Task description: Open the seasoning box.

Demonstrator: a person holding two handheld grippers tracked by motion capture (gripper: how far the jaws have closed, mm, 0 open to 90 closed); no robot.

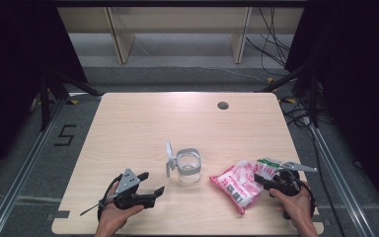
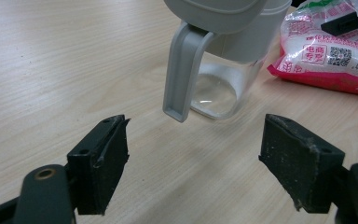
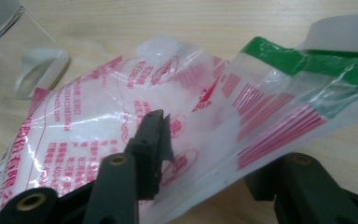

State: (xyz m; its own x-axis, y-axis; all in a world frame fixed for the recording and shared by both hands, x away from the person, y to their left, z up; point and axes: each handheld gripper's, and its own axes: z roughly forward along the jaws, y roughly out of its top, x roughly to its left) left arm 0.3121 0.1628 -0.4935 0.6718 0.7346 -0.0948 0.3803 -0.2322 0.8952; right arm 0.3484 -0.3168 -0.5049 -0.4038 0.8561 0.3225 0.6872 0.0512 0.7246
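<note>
Wooden table (image 1: 143,123), pale, carries everything; positions below are given from the clear jar (image 1: 188,167) standing near its middle.

Left of the jar, the left gripper (image 1: 152,185) rests low on the table, jaws spread wide with nothing between them; the left gripper view has the jar's grey handle (image 2: 182,70) just ahead of the gap. Risk: a push forward from here would knock the handle before the jaws bracket it, and a light, empty jar could skid or tip. The hinged lid (image 1: 169,157) stands open on the jar's left side, upright, and could snag on that jaw.

Right of the jar, the red-and-white plastic bag (image 1: 239,182) lies on the table, near the jar but apart from it. The right gripper (image 1: 269,180) has the bag's upper end between its half-closed jaws; in the right gripper view the film (image 3: 242,116) passes between the pads, though I cannot tell whether they pinch firmly. Risk: slick, crumpled film may slip out on lifting, or the contents may slump and swing the bag into the jar.

Count: one jar, one lid, one bag, two grippers, one grommet hole (image 1: 222,105) beyond the jar.
</note>
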